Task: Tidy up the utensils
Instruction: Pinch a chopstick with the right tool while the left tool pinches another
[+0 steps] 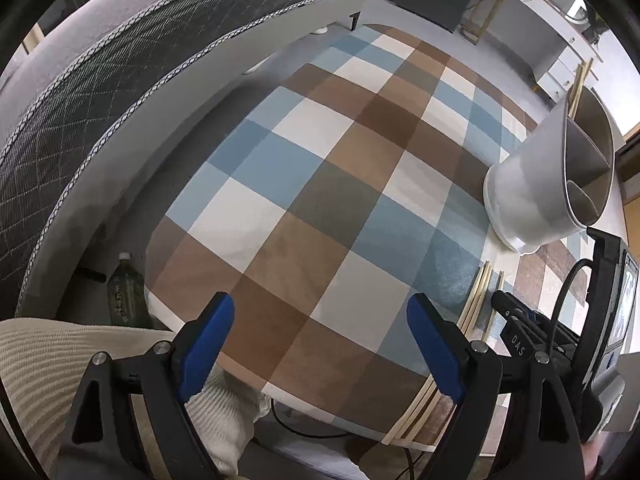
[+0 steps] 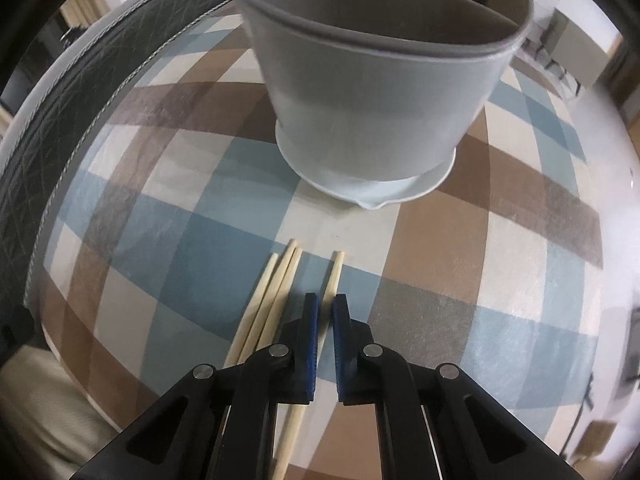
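Observation:
Several pale wooden chopsticks (image 2: 276, 292) lie side by side on the checked tablecloth (image 2: 160, 240), in front of a grey divided utensil holder (image 2: 372, 100) on a white saucer base. One chopstick (image 2: 337, 266) lies slightly apart to the right, and my right gripper (image 2: 326, 308) is shut on it, its blue pads pinching the stick. In the left wrist view the holder (image 1: 532, 184) stands at the right with a couple of chopsticks (image 1: 580, 80) leaning in it. My left gripper (image 1: 320, 300) hangs open over bare cloth, to the left of the loose chopsticks (image 1: 478, 296) and the right gripper (image 1: 516, 316).
A quilted grey mattress (image 1: 80, 100) runs along the table's far left side. A green bottle (image 1: 124, 292) stands on the floor below the table edge. A person's cream knit sleeve (image 1: 60, 360) is at the lower left. A white shelf unit (image 1: 540, 20) stands beyond the table.

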Motion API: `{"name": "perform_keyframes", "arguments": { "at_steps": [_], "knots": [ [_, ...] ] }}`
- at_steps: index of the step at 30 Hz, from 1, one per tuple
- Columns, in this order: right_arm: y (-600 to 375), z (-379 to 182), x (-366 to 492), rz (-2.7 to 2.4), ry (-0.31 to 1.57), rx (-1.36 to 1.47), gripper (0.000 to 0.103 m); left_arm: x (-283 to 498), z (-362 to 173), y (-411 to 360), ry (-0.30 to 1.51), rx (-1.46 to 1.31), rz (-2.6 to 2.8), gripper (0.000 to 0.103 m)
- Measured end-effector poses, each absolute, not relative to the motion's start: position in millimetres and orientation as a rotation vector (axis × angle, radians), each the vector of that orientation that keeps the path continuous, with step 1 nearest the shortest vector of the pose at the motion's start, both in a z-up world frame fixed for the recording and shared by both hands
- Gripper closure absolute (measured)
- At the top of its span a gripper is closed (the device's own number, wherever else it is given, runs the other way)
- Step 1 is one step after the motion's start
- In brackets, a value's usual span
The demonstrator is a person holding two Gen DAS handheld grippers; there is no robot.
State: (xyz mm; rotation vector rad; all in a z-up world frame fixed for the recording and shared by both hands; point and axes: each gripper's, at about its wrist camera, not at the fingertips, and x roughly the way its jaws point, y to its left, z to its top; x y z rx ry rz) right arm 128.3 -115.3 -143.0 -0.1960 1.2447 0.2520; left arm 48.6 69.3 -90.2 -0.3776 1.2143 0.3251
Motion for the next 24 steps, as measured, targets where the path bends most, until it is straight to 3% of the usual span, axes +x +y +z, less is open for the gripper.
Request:
{"name": "perform_keyframes", "arguments": {
  "at_steps": [5,14,20,22,24],
  "knots": [
    [-128.3,-139.9,128.4,0.264,1.213,-0.108,0.103,52.0,-88.5,57.4,1.192,-0.313,0.266,0.018],
    [-188.5,-119.8,109.4,0.317,1.141,0.088,0.103,62.2,-110.8,16.6,1.257,-0.142,0.132,0.018],
    [-160.8,-122.0,108.8,0.415,1.179,0.012,0.097,58.2,-109.3,33.2,1.226,-0.200,0.198,0.018],
    [-145.2,-126.2,107.8,0.421,1.175,-0.079,0.081,55.7,-108.0,39.1,1.215,-0.220,0.226,0.018],
    [-134.4,-132.2,110.0,0.401,1.178,-0.148,0.080,54.6,-107.6,44.7,1.209,-0.226,0.261,0.018]
  ]
}}
